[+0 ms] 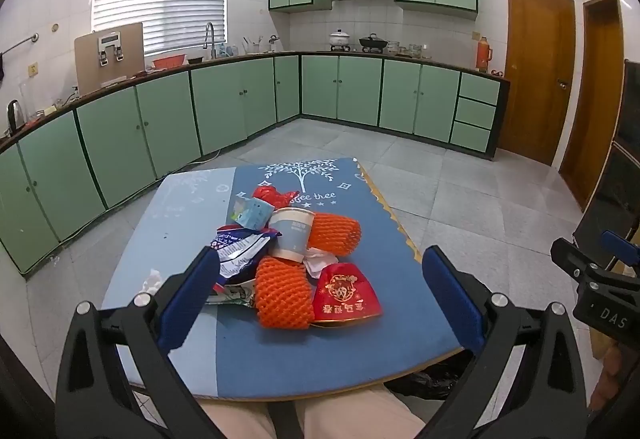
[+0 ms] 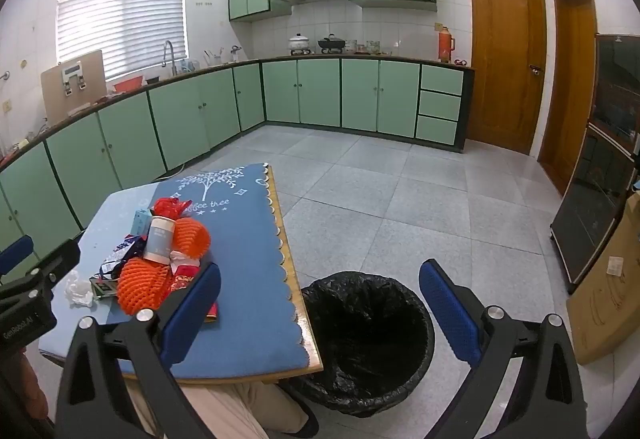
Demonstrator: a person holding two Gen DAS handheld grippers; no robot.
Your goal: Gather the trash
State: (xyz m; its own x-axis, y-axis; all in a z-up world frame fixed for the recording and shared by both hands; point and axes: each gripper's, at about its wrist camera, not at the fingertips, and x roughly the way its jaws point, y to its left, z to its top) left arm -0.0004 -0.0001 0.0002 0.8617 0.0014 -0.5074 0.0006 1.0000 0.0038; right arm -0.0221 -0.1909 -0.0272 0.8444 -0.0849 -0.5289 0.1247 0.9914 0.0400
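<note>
A heap of trash lies on the blue-covered table point(image 1: 340, 351): two orange foam nets point(image 1: 283, 293) point(image 1: 334, 233), a paper cup point(image 1: 292, 233) on its side, a red pouch point(image 1: 345, 293), printed wrappers point(image 1: 240, 251), a small blue carton point(image 1: 249, 213), a red bag point(image 1: 274, 195) and a crumpled tissue point(image 1: 150, 281). My left gripper point(image 1: 320, 279) hangs open just in front of the heap, touching nothing. My right gripper point(image 2: 320, 303) stands open off the table's right edge, above a bin lined with a black bag point(image 2: 368, 339). The heap point(image 2: 160, 259) lies to its left.
Green cabinets point(image 1: 240, 99) run along the far walls under a cluttered counter. Grey tiled floor point(image 2: 400, 199) spreads to the right. A dark glass cabinet point(image 2: 604, 159) and a cardboard box point(image 2: 608, 287) stand at the right, wooden doors point(image 2: 504, 59) behind. A person's legs point(image 1: 312, 419) are under the table.
</note>
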